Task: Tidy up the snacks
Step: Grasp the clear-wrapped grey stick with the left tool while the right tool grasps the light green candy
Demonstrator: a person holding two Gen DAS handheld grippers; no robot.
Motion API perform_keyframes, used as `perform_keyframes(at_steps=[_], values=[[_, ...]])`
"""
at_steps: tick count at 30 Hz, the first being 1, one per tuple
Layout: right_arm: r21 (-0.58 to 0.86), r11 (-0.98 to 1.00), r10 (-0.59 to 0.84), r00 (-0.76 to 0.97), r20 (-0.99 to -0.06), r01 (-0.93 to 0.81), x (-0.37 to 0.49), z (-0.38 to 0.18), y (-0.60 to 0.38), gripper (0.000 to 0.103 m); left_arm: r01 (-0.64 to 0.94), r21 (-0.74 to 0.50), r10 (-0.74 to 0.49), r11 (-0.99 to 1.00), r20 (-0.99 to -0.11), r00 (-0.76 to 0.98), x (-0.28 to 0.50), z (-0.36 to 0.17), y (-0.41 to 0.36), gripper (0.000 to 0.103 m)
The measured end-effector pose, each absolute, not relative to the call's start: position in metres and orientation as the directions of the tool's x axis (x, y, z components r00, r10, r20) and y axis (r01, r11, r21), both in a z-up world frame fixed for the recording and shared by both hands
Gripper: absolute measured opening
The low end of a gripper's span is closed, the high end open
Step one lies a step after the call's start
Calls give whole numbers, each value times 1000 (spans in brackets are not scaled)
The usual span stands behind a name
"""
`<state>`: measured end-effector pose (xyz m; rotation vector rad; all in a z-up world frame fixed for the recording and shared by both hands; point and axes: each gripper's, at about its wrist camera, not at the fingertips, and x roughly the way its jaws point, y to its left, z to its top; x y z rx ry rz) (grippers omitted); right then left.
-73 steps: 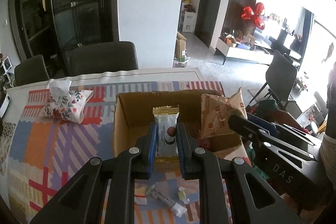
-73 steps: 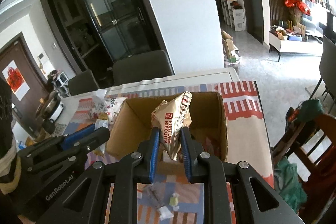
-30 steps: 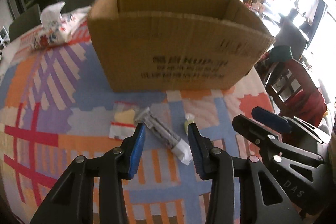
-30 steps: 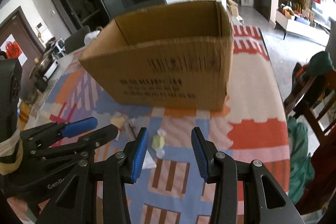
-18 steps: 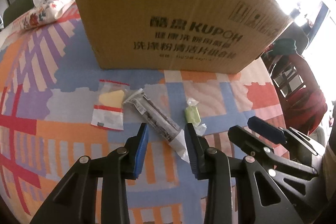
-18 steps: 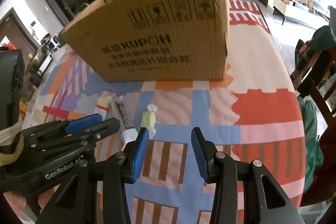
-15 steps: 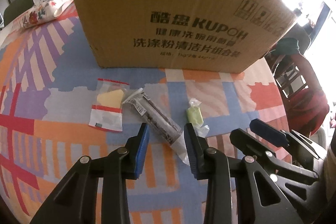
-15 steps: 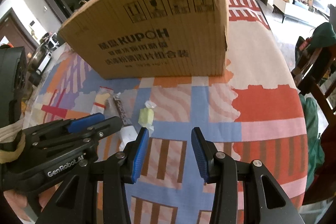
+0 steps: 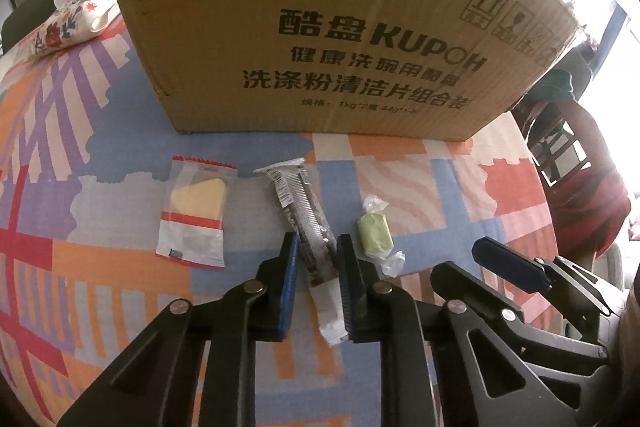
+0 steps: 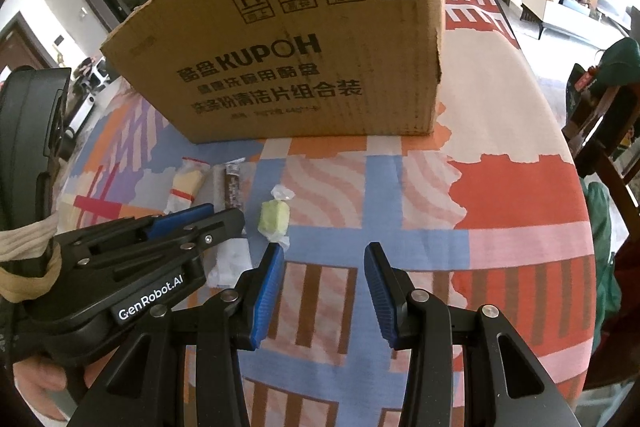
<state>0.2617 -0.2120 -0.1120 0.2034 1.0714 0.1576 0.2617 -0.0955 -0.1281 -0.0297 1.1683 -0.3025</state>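
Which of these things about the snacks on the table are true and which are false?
1. The left gripper has its fingers around the long dark snack bar. True.
2. The green candy sits between the right gripper's fingers. False: it lies just outside the left-hand finger, and nothing is between them.
3. The cardboard box stands behind the three loose snacks. True.
4. The clear packet with the yellow snack lies on the right of the snack bar in the left wrist view. False: it lies on the left of it.
5. The floral tissue pack rests inside the box. False: it lies on the tablecloth beside the box.
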Motion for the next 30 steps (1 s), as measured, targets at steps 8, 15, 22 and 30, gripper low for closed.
perform_keyframes(at_steps=[8, 15, 22, 30], values=[[252, 966, 248, 463, -851, -55, 264, -113, -198, 43, 232, -180, -261, 956, -882, 393, 248, -114, -73, 14], [229, 969, 246, 463, -851, -95, 271, -114, -180, 43, 247, -196, -284, 949, -871, 401, 238, -112, -55, 12], [153, 982, 188, 449, -873, -114, 285, -124, -162, 43, 266, -216, -308, 939, -874, 375, 233, -122, -48, 12], [77, 990, 123, 458, -881, -117, 291, -130, -154, 23, 285, -215, -313, 934, -876, 366, 234, -121, -48, 13]])
